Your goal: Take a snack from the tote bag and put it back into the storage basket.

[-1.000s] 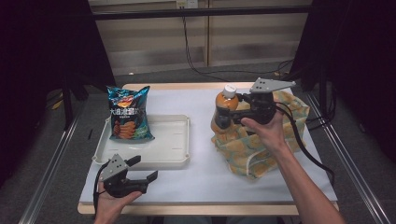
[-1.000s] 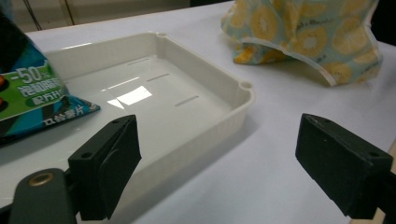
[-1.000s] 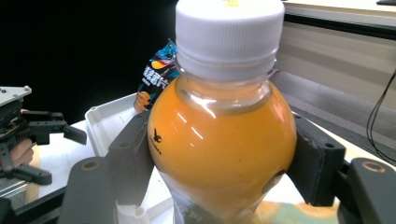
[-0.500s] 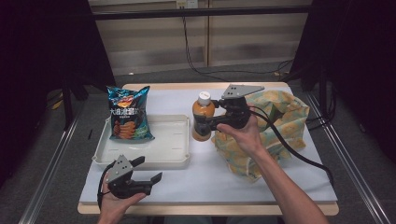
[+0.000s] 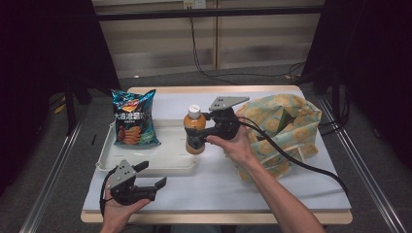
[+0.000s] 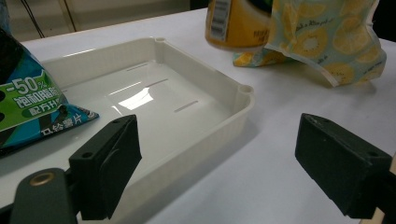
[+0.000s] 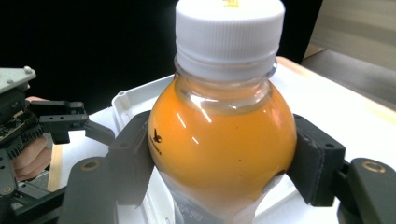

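A bottle of orange drink [image 5: 195, 132] with a white cap [image 7: 229, 28] is held upright by my right gripper [image 5: 198, 138], shut on its body, at the right rim of the white tray [image 5: 160, 160]. Both pads [image 7: 133, 161] press the bottle's sides. In the left gripper view the bottle's labelled lower part [image 6: 233, 23] hangs past the tray's far corner [image 6: 243, 91]. A chips bag [image 5: 132, 124] leans on the tray's left part. My left gripper [image 5: 153, 175] stands open near the table's front edge, just off the tray's front rim, nothing between its fingers [image 6: 107, 163].
A yellow-and-teal fruit-print bag [image 5: 282, 128] lies open on the right of the white table [image 5: 218, 184], behind my right hand. The tray's floor [image 6: 149, 100] to the right of the chips bag [image 6: 32, 107] is bare. A black cable [image 5: 301, 165] trails over the table's right.
My right gripper has carried the bottle leftward and down, from over the fruit-print bag to the tray's right rim. The left gripper has stayed in place.
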### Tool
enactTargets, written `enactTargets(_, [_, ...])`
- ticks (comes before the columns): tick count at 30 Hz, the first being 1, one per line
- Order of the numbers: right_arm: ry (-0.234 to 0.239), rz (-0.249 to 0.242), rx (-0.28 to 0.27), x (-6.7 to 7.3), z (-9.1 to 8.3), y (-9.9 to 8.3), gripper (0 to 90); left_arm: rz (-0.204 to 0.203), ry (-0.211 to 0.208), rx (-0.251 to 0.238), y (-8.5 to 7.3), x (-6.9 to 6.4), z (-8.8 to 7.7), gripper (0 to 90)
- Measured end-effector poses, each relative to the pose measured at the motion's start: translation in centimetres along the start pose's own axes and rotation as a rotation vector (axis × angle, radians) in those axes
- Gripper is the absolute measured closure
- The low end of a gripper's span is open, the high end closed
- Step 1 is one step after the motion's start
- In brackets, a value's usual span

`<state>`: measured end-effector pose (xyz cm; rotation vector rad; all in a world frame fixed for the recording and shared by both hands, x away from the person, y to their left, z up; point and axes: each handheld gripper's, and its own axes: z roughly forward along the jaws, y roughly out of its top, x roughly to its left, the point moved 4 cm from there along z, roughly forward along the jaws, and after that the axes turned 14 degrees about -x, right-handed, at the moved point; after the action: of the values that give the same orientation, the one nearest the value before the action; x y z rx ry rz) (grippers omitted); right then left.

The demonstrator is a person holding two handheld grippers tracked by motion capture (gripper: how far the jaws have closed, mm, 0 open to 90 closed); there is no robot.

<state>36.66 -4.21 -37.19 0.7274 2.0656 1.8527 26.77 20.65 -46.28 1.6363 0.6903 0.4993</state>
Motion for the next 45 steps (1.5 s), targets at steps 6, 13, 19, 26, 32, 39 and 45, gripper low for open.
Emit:
enactTargets(6, [0.012, -0.02, 0.031, 0.9, 1.9, -1.1, 32.1, 0.005, 0.0, 0.0, 0.0, 0.0, 0.1, 14.0])
enactTargets(13, [0.028, 0.009, 0.025, 1.4, 3.3, -1.7, 32.0, 0.004, 0.01, -0.006, 0.1, 0.2, -0.1, 14.0])
enactTargets(19, [0.039, 0.024, 0.032, 1.6, 4.5, -2.7, 32.0, 0.004, 0.001, -0.003, 0.0, 0.2, -0.1, 14.0])
enactTargets(26, [0.06, 0.012, 0.073, 2.1, 5.3, -4.5, 31.9, -0.004, 0.008, -0.008, 0.0, 0.3, 0.0, 14.0])
enactTargets(32, [0.055, -0.003, 0.104, 2.2, 5.9, -5.9, 31.8, 0.003, 0.007, -0.004, 0.0, 0.3, -0.1, 14.0])
enactTargets(39, [0.055, -0.019, 0.088, 2.7, 5.7, -6.2, 31.3, 0.002, 0.011, -0.003, 0.0, 0.3, -0.1, 14.0])
enactTargets(45, [0.083, -0.042, 0.096, 2.9, 5.4, -6.3, 30.9, 0.005, 0.008, 0.0, 0.0, 0.3, -0.1, 14.6])
